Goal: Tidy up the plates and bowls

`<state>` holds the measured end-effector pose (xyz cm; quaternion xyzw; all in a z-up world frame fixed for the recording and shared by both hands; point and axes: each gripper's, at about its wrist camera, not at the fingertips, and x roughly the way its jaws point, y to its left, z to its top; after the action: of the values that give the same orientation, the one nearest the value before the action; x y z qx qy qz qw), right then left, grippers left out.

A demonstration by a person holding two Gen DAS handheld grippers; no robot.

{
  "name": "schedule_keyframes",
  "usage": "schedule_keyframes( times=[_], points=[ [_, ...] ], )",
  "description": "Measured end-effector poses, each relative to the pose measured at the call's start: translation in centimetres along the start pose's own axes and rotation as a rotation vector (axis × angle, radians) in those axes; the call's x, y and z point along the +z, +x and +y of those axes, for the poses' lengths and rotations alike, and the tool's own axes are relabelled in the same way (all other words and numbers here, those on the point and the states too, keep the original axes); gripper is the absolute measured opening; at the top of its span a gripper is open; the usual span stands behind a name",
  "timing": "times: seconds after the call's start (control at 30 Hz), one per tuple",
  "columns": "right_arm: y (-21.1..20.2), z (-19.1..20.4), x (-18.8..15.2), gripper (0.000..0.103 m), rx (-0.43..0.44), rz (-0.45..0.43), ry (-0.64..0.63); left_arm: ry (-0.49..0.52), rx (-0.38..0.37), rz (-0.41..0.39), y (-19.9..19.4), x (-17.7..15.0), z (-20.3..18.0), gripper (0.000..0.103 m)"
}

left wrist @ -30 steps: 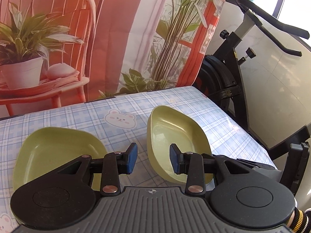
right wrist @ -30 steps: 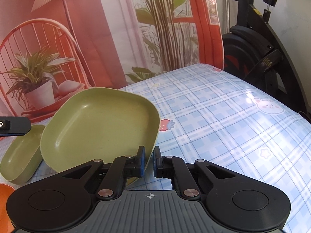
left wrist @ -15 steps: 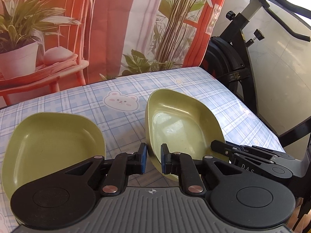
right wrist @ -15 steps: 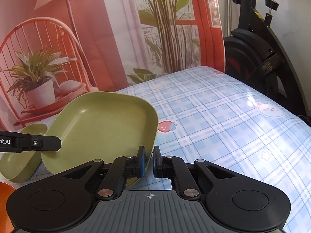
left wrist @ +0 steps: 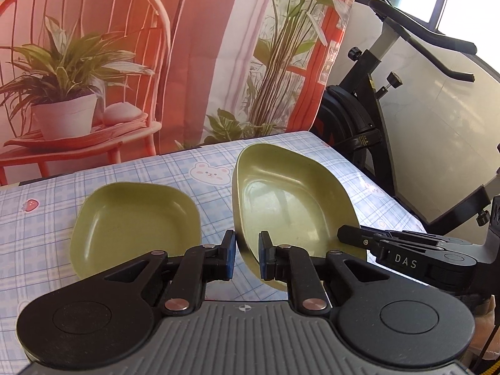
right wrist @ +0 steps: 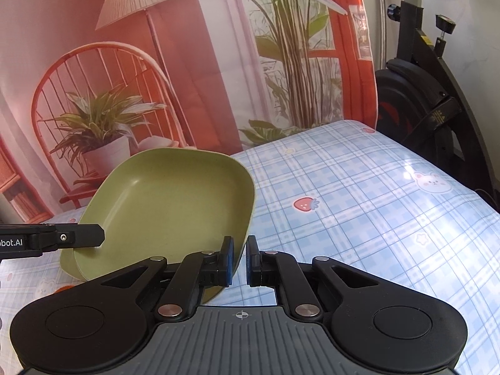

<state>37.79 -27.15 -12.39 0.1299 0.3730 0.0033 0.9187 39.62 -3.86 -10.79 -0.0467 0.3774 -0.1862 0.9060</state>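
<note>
Left gripper [left wrist: 246, 257] clamped on near rim of green bowl [left wrist: 290, 200], jaws just closed onto it, bowl tilted above checked tablecloth [left wrist: 193, 168]. Second green dish [left wrist: 134, 218] flat at 10 o'clock. Right gripper [right wrist: 239, 259] pinched on edge of green plate [right wrist: 168, 212], raised, tilted toward 11 o'clock.
</note>
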Motion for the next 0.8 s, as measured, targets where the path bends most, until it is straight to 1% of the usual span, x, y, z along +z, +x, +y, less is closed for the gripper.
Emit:
schedule_keyframes(
  times=[0.07,0.17,0.27,0.37,0.5,0.63,0.8],
  points=[
    [-1.0,1.2,-0.1,0.007,0.019,0.001,-0.003,-0.024,0.0,-0.007,-1.3,-0.6,0.6,0.016],
    [-2.2,3.1,-0.5,0.007,0.04,0.007,-0.027,-0.089,-0.002,-0.03,-3.8,-1.8,1.8,0.016],
    [-3.2,5.4,-1.2,0.007,0.059,0.016,-0.061,-0.116,0.005,-0.066,-6.0,-3.2,2.6,0.017],
    [-3.5,6.9,-2.0,0.007,0.08,0.032,-0.076,-0.153,0.015,-0.077,-7.6,-4.6,3.6,0.017],
    [-3.3,9.0,-3.4,0.007,0.087,0.064,-0.105,-0.177,0.04,-0.082,-8.4,-6.3,4.9,0.017],
    [-2.9,10.8,-4.5,0.007,0.069,0.093,-0.162,-0.219,0.057,-0.069,-8.6,-7.6,5.7,0.017],
    [-2.5,11.6,-5.6,0.007,0.062,0.132,-0.163,-0.243,0.065,-0.066,-9.0,-8.9,6.1,0.017]
  ],
)
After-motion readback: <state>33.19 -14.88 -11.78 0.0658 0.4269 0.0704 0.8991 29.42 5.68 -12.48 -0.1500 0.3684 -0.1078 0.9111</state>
